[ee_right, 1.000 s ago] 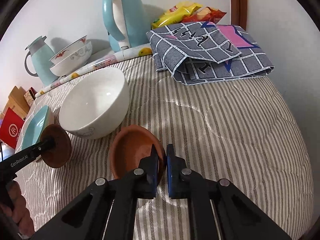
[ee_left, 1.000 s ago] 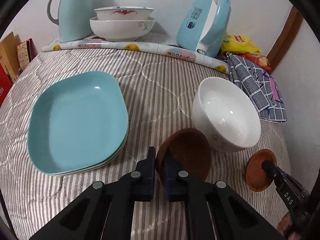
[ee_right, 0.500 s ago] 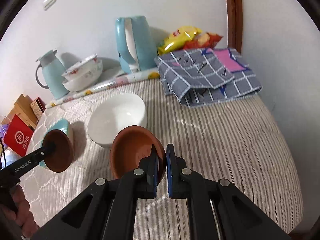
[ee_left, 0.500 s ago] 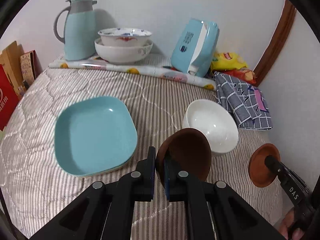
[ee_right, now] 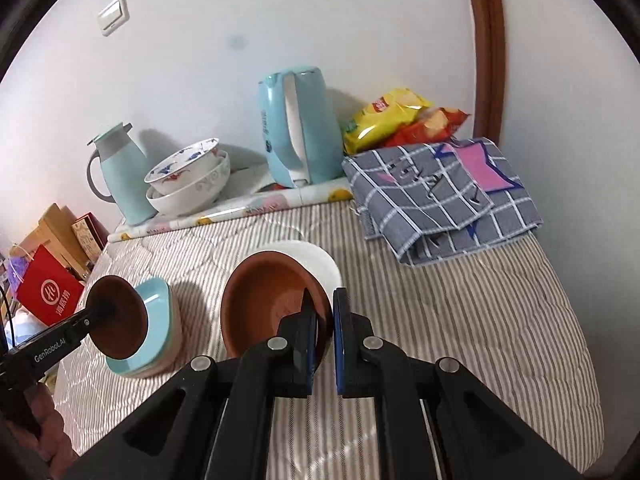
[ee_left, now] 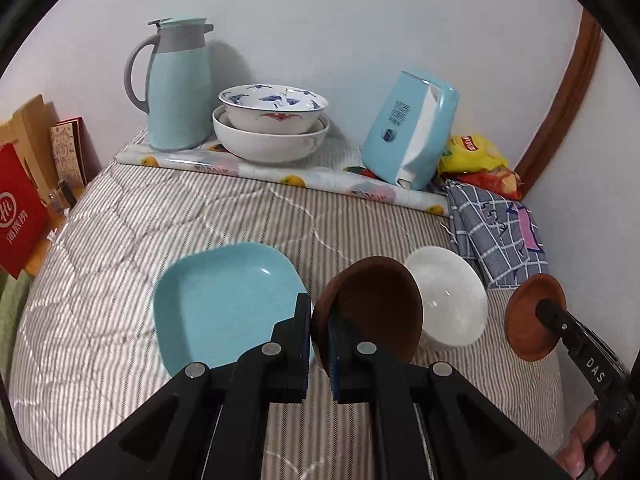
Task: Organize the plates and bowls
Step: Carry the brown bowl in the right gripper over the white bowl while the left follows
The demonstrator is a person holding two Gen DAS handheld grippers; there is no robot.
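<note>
Two-handed carry above a striped bed. The left gripper has its jaws closed on the rim of a dark brown dish, held on edge, clear of the bedding; the right gripper likewise pinches the rim of a terracotta dish. A rim grip probably suits such shallow dishes, leaving the undersides free for setting down. Below lie the stacked blue plates and a white bowl, near each other (their contact cannot be judged). Two nested bowls stand at the wall between a flask and a kettle. Legible: "GenRobot.AI" on the left tool, "DAS" on the right.
</note>
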